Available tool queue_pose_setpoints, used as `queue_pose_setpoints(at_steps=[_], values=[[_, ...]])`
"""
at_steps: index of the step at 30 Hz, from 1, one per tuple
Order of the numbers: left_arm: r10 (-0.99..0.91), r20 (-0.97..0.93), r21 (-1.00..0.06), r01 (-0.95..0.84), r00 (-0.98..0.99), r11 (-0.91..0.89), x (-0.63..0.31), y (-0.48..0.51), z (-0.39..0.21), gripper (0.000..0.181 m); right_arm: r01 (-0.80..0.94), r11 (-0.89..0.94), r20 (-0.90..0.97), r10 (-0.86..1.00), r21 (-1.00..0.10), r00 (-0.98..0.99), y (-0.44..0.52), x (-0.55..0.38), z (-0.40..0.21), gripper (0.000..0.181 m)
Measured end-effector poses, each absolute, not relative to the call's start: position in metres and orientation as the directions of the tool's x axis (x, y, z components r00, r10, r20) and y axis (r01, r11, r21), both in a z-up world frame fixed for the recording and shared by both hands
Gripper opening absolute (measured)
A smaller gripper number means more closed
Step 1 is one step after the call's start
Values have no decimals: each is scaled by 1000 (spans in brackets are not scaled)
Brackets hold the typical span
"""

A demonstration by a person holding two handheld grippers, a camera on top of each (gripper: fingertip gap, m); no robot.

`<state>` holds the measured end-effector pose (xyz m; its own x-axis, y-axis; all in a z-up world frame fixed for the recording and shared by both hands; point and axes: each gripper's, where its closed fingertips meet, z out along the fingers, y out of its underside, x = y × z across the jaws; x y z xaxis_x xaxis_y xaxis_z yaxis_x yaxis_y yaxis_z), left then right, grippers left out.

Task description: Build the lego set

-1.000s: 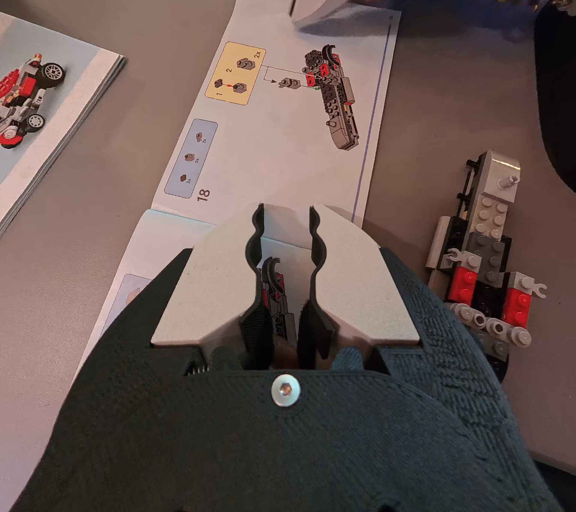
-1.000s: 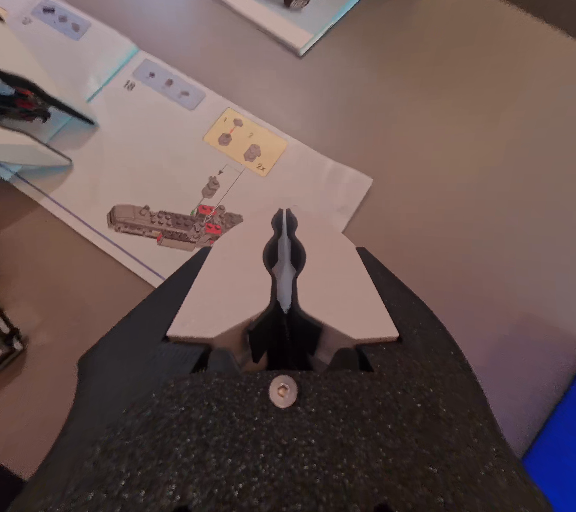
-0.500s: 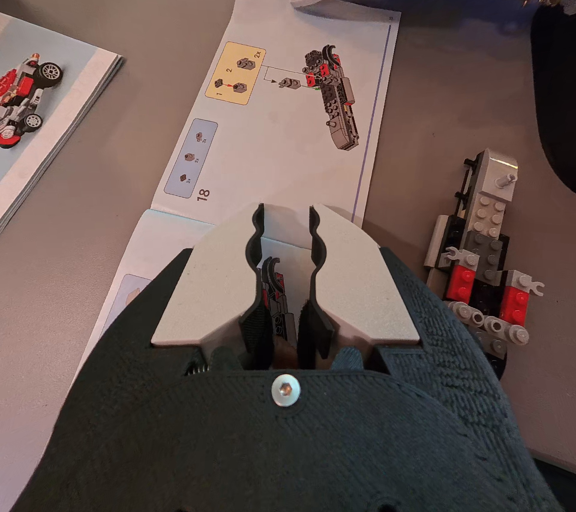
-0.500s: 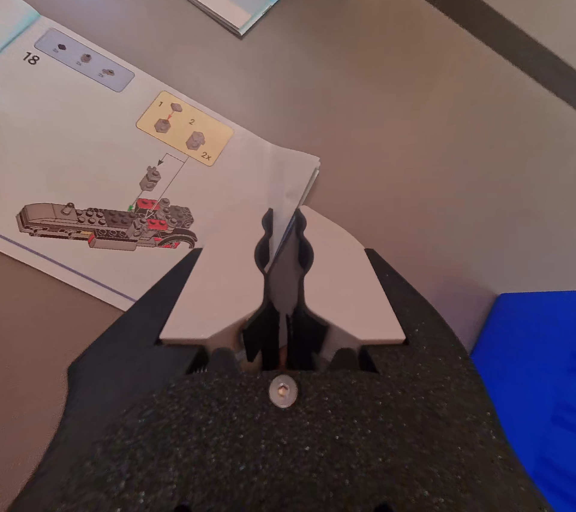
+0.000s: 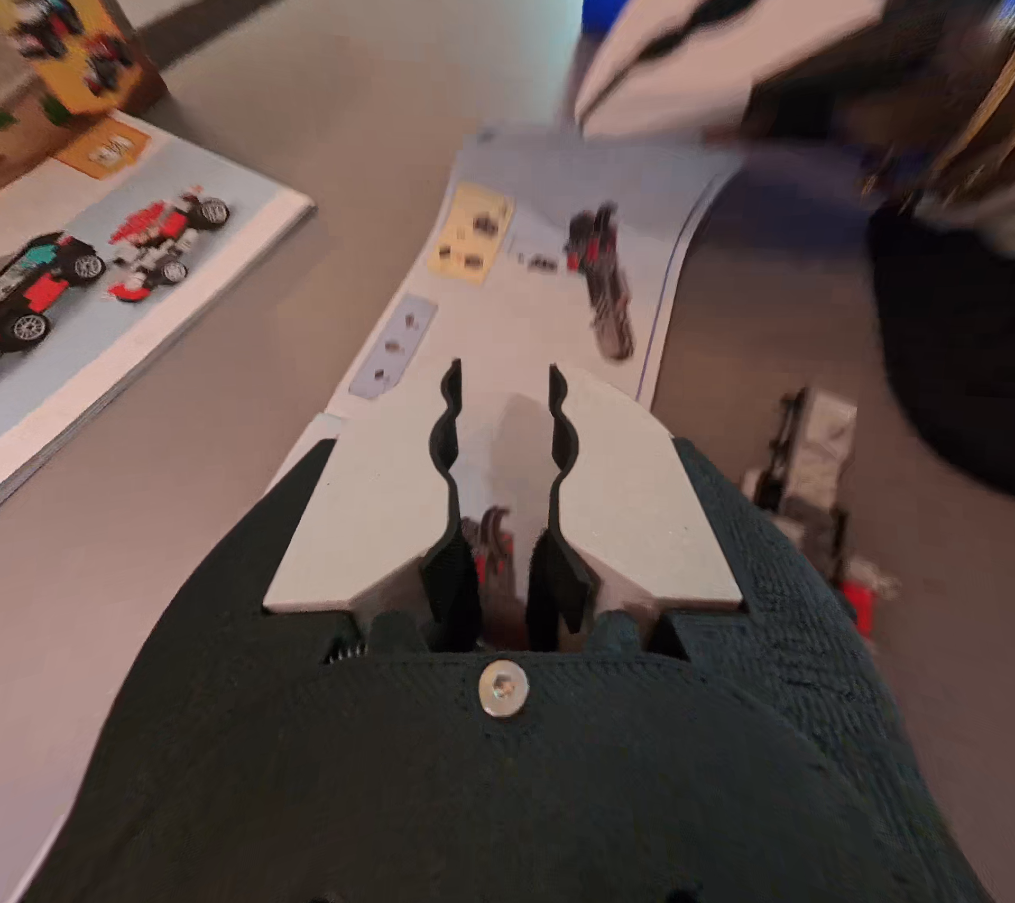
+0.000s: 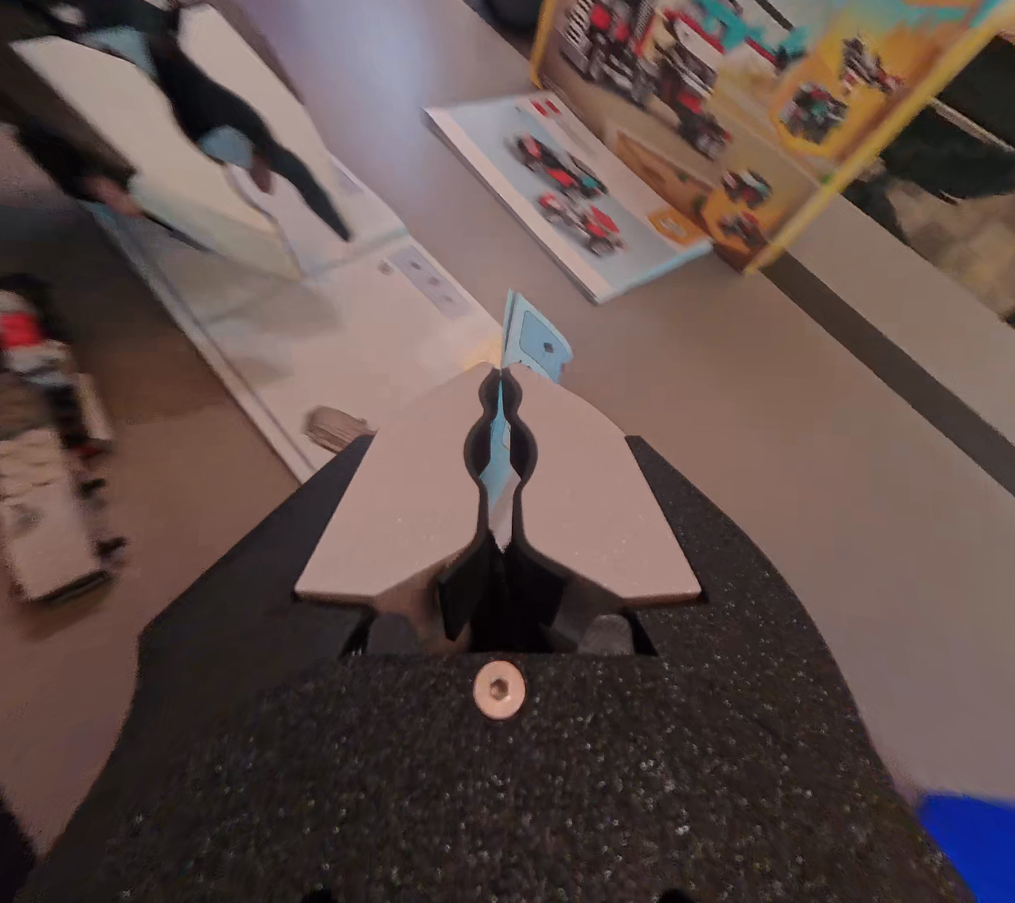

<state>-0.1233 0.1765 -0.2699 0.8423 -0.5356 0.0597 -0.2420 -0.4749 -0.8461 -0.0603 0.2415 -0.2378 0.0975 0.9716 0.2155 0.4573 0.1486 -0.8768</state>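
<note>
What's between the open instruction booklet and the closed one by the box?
Bare grey table, seen in both wrist views: open booklet, closed booklet. Nothing lies between them.

Left wrist view: low over the grey table [image 5: 329, 52], facing forward along the open instruction booklet [image 5: 538, 305], close to it. Right wrist view: low at the booklet's [image 6: 351, 344] far corner, facing back across it toward the set's box [image 6: 741, 52]. Shared: the booklet, a second closed booklet [image 5: 126, 272] [image 6: 576, 195], the box [image 5: 49, 25], each other's gripper. Both blurred.

Open tongs [image 5: 502, 377] over instruction booklet [image 5: 527, 305]
</note>
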Motion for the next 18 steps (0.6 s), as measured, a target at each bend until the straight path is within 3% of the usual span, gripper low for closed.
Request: queue_pose_setpoints(at_steps=[3, 9, 12, 18], values=[[-495, 315, -891, 73, 809, -448, -114, 187, -234, 29, 340, 39, 37, 999, -939, -12, 216, -73, -227, 1], [-374, 729, -659, 444, 573, -607, -102, 206, -234, 18, 287, -119, -145, 987, -951, -72, 208, -80, -232, 0], [-343, 811, -572, 521, 473, -634, -102, 209, -233, 18, 283, -145, -178, 980, -948, -93, 205, -82, -232, 0], [-323, 854, -513, 562, 407, -648, -101, 213, -234, 16, 297, -124, -162, 981, -947, -105, 202, -83, -235, 0]])
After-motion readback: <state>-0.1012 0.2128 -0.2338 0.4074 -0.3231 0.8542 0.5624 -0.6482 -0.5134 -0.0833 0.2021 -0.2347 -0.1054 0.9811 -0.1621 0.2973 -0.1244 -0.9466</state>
